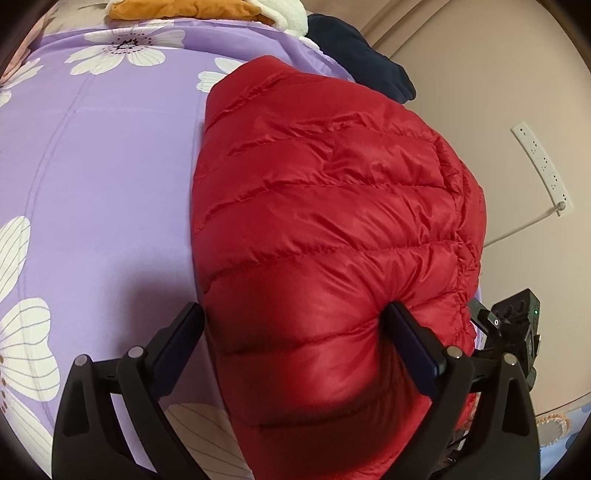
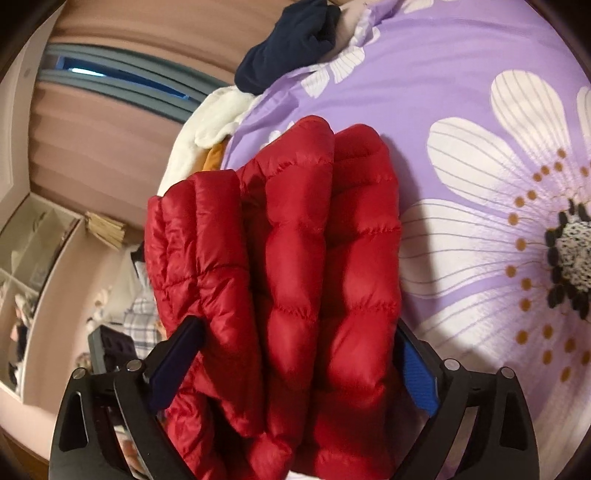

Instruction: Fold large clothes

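Observation:
A red quilted down jacket [image 1: 325, 206] lies folded on the purple flowered bedsheet [image 1: 110, 177], near the bed's right edge. My left gripper [image 1: 295, 317] has its fingers wide apart around the jacket's near end, one finger on each side of the puffy bundle. In the right wrist view the jacket [image 2: 295, 258] shows as several stacked folded layers. My right gripper [image 2: 299, 332] also straddles the bundle, fingers wide apart and pressing its sides. The right gripper's body [image 1: 517, 332] shows in the left wrist view just beyond the jacket's right edge.
A dark navy garment [image 1: 362, 62] and a white fleece with an orange garment [image 1: 184, 9] lie at the far end of the bed. A white power strip [image 1: 543, 166] is on the wall to the right. Shelves [image 2: 33, 258] stand beside the bed.

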`<state>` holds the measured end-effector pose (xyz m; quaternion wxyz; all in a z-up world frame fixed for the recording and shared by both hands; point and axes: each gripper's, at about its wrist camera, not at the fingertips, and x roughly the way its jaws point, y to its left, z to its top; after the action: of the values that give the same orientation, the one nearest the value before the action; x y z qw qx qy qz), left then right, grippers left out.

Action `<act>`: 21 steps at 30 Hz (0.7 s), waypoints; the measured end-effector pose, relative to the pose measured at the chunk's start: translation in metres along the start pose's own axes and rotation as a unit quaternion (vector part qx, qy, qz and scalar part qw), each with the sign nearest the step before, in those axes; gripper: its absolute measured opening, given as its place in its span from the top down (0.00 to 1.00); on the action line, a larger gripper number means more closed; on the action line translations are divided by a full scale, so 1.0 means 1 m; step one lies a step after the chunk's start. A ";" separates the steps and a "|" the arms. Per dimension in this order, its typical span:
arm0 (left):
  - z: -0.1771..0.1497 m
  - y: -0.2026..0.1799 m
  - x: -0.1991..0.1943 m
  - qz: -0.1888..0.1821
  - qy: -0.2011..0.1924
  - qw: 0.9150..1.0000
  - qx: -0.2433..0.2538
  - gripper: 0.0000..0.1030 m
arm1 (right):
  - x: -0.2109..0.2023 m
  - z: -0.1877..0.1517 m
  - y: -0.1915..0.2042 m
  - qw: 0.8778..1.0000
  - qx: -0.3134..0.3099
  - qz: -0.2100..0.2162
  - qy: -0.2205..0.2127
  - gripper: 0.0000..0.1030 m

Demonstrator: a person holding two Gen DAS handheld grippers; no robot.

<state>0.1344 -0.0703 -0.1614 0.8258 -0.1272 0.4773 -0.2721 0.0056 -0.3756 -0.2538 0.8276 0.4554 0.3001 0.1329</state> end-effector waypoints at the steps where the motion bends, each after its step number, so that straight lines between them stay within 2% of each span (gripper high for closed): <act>1: 0.000 -0.001 0.000 0.000 0.000 1.000 0.002 0.04 | 0.001 0.000 0.000 1.000 0.003 0.003 0.001 0.06; 10: 0.003 -0.006 0.007 -0.006 0.002 1.000 0.006 0.01 | 0.011 0.005 -0.001 1.000 0.012 0.019 0.010 0.06; 21: 0.004 -0.008 0.013 -0.005 0.002 1.000 0.009 0.00 | 0.019 0.006 0.000 1.000 0.008 0.018 0.015 0.06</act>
<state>0.1406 -0.0845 -0.1644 0.8247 -0.1212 0.4759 -0.2806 0.0241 -0.3709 -0.2585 0.8166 0.4656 0.3054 0.1519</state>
